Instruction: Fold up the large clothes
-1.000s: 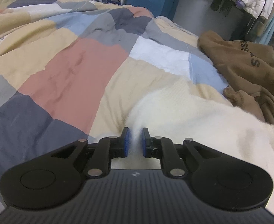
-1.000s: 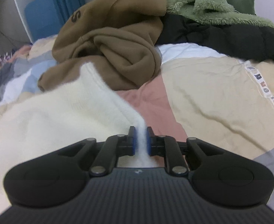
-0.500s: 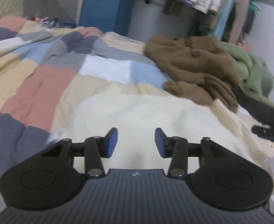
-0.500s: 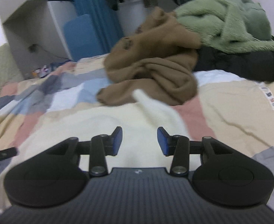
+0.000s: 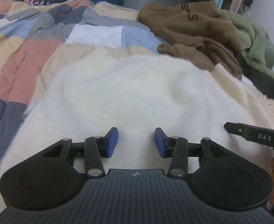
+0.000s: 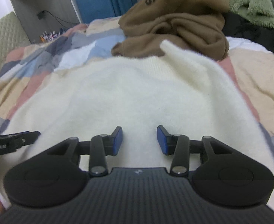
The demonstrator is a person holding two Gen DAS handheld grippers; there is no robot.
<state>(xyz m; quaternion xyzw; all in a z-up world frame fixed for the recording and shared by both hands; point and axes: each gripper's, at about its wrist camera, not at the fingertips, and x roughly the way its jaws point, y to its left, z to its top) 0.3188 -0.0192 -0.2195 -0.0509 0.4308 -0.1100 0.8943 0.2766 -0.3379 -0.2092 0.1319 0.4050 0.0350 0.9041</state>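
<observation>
Left gripper [image 5: 136,142] and right gripper [image 6: 139,142], each partly open after releasing, holding nothing, above fluffy cream sweater [image 5: 133,93] on patchwork quilt [image 5: 24,56]; brown hoodie [image 6: 174,22] behind.

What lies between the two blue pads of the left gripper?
Nothing is held: in the left wrist view, the left gripper stands open, showing only the white sweater beneath.

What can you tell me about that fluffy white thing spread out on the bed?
The cream sweater looks like a soft, fuzzy knit garment. It lies spread fairly flat on the patchwork quilt, with gentle wrinkles. Its far edge meets the crumpled brown hoodie, and one narrow part, perhaps a sleeve, points toward it. Nothing grips it: both tools hover over its near part with fingers apart.
</observation>
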